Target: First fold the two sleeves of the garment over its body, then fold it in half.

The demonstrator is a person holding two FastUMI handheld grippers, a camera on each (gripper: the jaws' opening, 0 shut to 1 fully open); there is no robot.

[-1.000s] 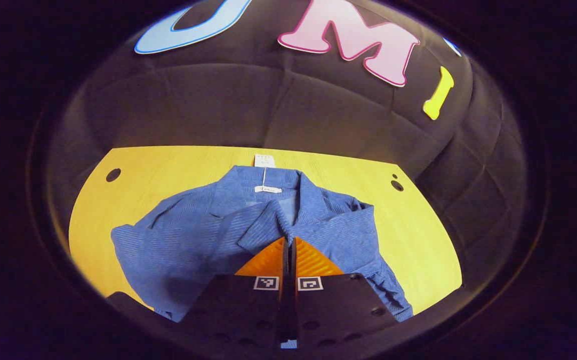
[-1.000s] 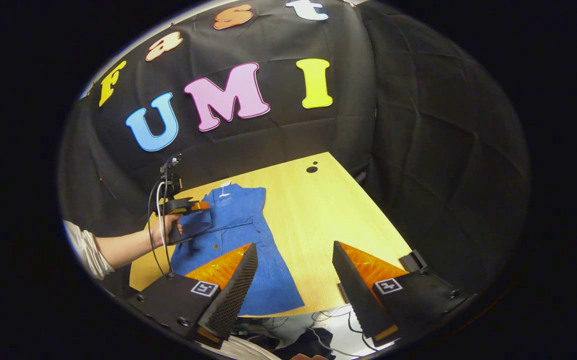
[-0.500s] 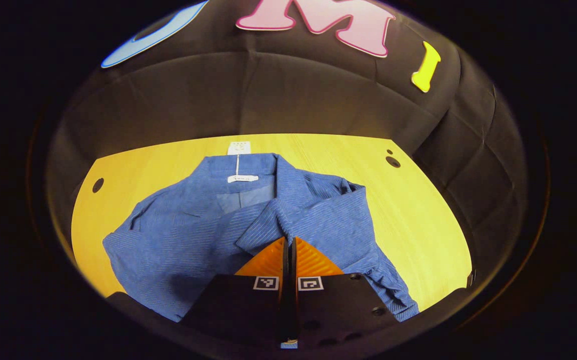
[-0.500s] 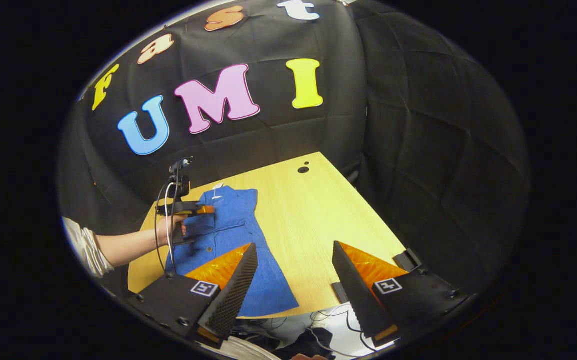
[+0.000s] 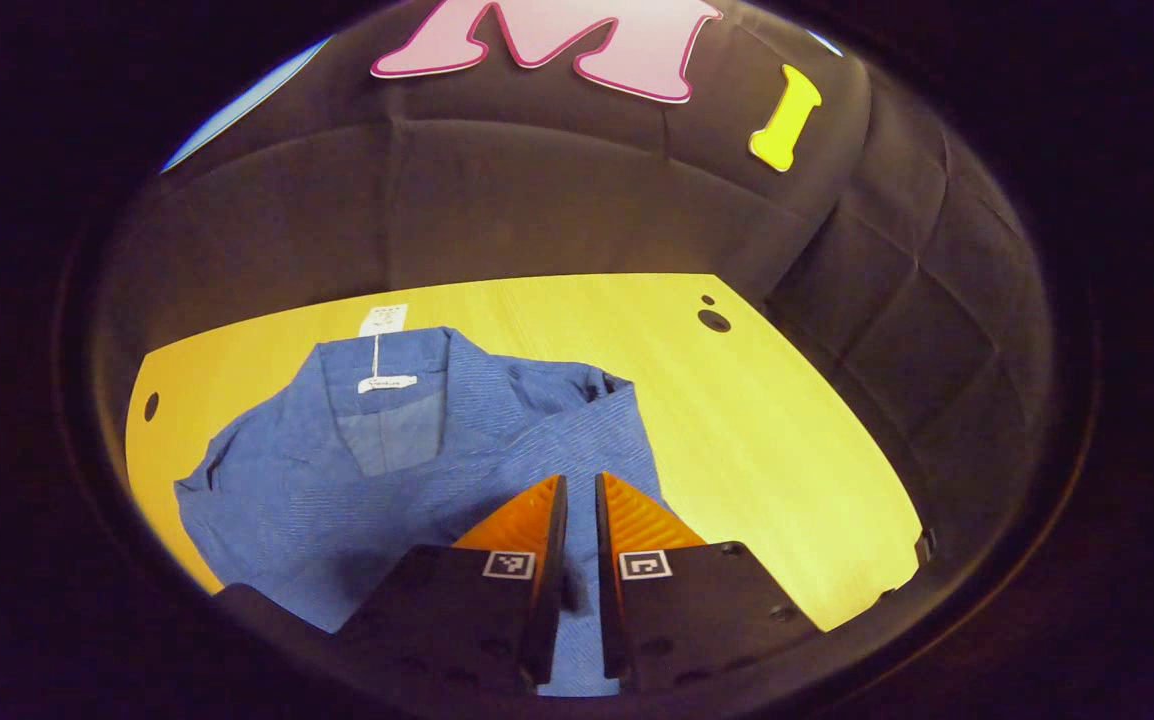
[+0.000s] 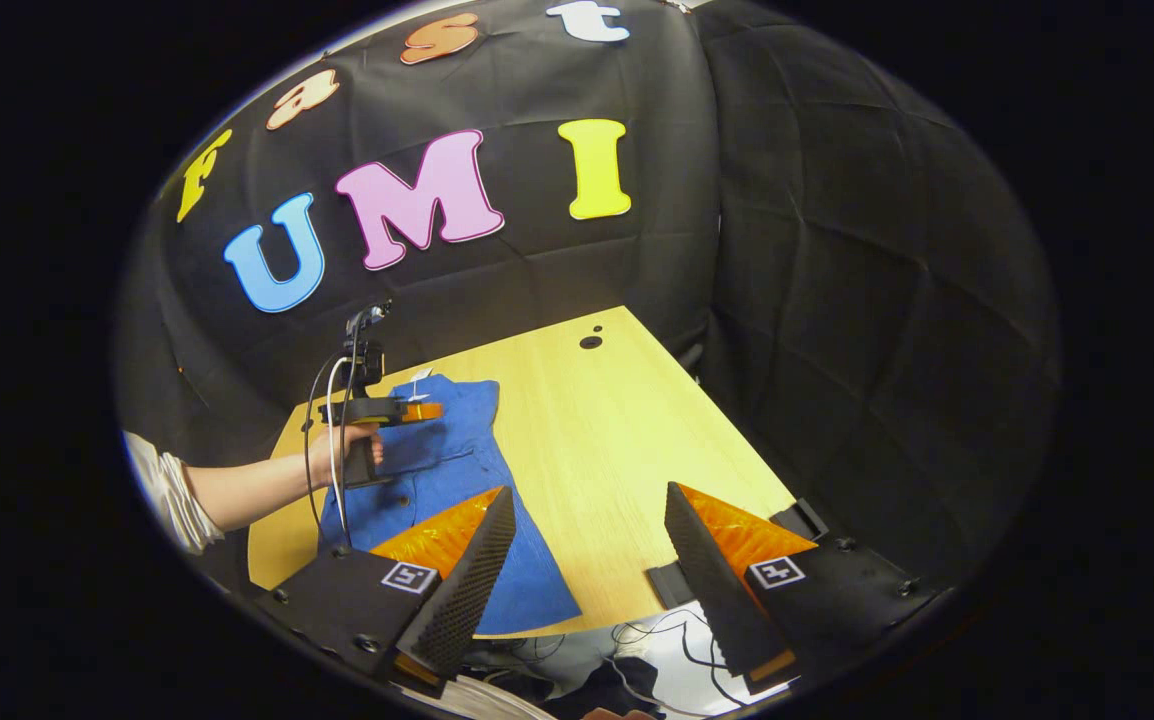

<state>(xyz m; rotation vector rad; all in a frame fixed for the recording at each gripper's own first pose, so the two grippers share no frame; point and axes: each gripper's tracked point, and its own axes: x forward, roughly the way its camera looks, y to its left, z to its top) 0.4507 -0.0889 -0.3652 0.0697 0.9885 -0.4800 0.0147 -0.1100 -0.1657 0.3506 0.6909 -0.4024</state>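
Left gripper view: tongs [image 5: 577, 500] seemingly parted over shirt [image 5: 337, 480].

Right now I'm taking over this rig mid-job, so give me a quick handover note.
Left gripper: barely open, over the shirt, nothing clearly pinched.
Right gripper: wide open, empty, near the table front edge.
Done: both sleeves seem to lie over the body.
Left: fold the shirt in half.

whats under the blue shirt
The blue shirt lies flat on the yellow wooden table, which shows bare around it. Whether anything else lies beneath is hidden by the cloth.
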